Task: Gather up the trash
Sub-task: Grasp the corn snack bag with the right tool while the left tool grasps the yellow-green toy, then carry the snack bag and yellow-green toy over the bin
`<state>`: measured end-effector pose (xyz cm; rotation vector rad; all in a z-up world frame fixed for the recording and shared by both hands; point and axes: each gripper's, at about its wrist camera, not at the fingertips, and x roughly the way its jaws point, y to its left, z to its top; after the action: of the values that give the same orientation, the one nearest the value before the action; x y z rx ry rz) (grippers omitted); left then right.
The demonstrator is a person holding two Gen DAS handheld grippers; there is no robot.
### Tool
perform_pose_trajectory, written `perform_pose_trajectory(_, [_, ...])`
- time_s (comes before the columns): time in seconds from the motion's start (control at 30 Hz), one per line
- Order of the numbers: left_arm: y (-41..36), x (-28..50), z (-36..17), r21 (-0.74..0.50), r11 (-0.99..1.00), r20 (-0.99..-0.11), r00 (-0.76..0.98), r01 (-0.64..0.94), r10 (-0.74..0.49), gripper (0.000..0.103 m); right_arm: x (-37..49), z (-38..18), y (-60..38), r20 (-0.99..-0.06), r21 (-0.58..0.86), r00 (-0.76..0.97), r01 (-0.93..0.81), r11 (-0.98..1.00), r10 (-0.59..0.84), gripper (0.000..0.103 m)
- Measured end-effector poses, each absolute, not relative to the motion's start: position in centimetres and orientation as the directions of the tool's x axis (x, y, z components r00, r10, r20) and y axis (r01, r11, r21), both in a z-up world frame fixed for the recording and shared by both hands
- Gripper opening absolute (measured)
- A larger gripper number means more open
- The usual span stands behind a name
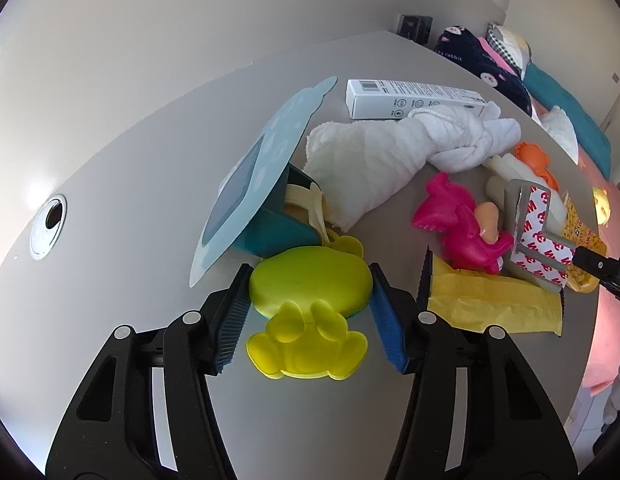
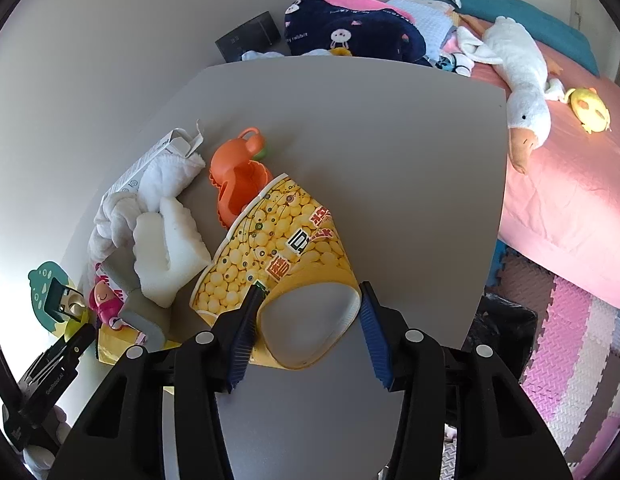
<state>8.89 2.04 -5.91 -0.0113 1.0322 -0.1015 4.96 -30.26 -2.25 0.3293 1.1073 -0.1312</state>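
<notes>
Lime-green plastic is filling your left gripper [image 1: 310,284]: its blue pads are pressing both sides of a frog-shaped toy [image 1: 310,292] lying on the grey table [image 1: 150,160] beside a tipped teal cup [image 1: 270,232]. Your right gripper [image 2: 306,300] is closing on a yellow popcorn cup [image 2: 278,248] lying on its side, squashing its rim between the pads.

A yellow paper popcorn cup [image 2: 278,240], printed with kernels and red characters, is lying on its side on the grey table's near right part, its squashed open mouth facing the near edge. To its left, a flat yellow plastic bag [image 1: 494,304] is lying under the pink toy.
</notes>
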Motion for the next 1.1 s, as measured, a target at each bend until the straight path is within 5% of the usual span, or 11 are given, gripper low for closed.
perform_pose_trajectory(1.1, [-1.5, 2.0, 2.0, -0.043, 0.992, -0.732, 0.672, 0.122, -0.114, 0.056, -1.5, 3.7, -34.3, -0.819, 0.234, 0.569, 0.224, 0.946, 0.069, 0.049])
